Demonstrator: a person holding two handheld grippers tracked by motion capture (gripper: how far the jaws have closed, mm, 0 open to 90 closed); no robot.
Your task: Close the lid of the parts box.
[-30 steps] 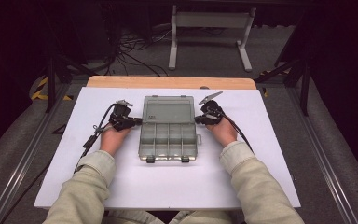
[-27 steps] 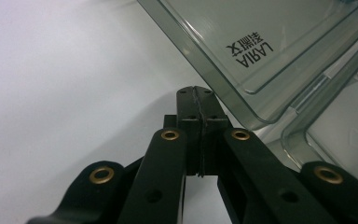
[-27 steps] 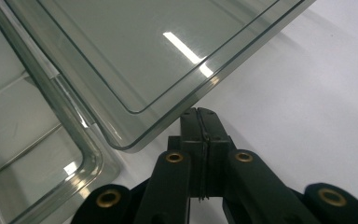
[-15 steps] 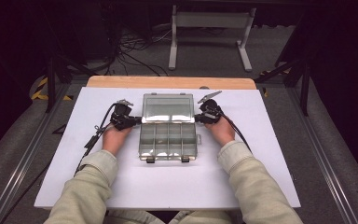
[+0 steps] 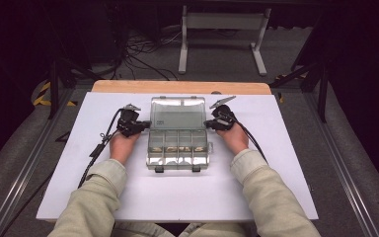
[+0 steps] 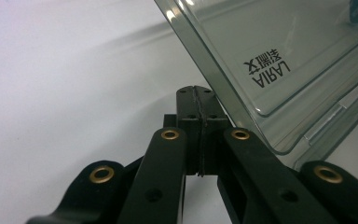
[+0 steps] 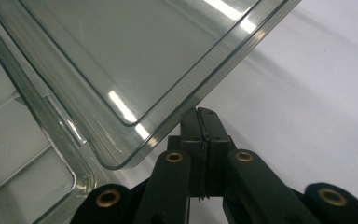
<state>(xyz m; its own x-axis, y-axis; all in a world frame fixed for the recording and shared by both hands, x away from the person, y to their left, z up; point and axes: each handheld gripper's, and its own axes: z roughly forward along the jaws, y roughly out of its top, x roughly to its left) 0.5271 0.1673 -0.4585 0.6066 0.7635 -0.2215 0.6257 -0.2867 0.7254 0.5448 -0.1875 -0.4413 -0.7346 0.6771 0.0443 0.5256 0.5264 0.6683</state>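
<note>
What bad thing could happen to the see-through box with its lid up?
The clear plastic lid of the compartment box stands raised, with the shut left gripper and shut right gripper only beside its edges, not clamping it. It could drop shut. A push might slide the box on the white table.

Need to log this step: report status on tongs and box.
Left tongs shut, at the lid's left edge. Right tongs shut, at its right edge. Box open, lid tilted up. Nothing in the way.
</note>
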